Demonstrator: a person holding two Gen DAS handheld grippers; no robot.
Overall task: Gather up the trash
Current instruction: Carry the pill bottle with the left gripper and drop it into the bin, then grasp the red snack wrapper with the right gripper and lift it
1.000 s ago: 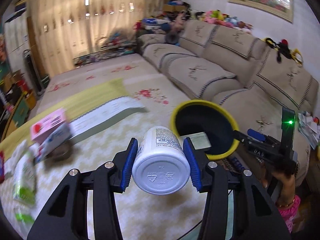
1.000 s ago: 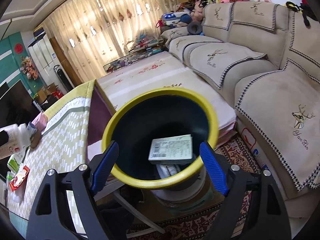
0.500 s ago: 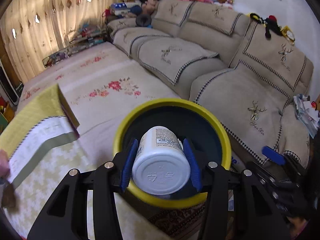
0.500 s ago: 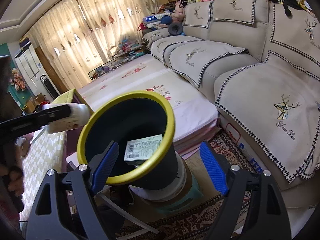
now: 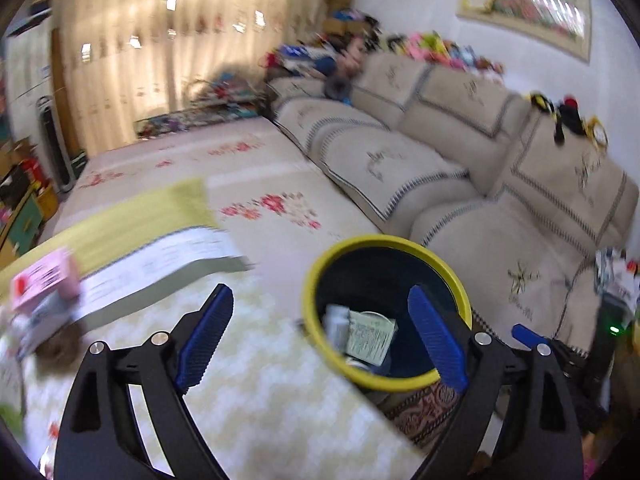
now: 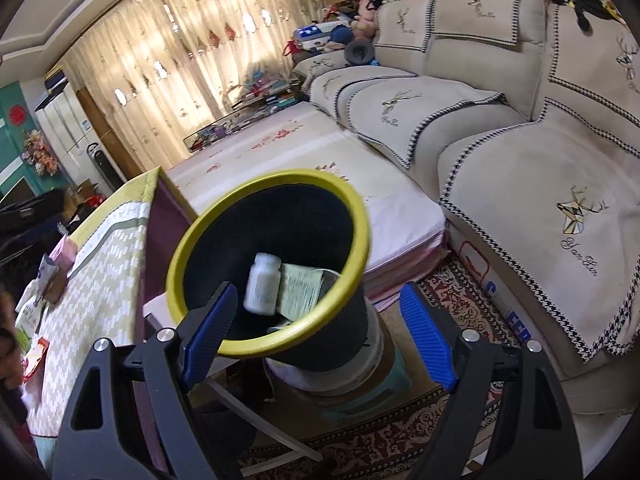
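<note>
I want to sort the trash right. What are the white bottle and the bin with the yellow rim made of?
The white bottle looks like smooth, opaque plastic with a paper label, though it is blurred here. The bin looks like rigid plastic too: its yellow rim is glossy and evenly moulded, and its dark wall looks matte. Neither is certain from looks alone.

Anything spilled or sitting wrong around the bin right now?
Nothing spilled. The white bottle lies inside the yellow-rimmed bin beside a printed carton. The bin does look tilted, perched on a stack of round containers rather than the floor. Both claws are open and empty.
</note>
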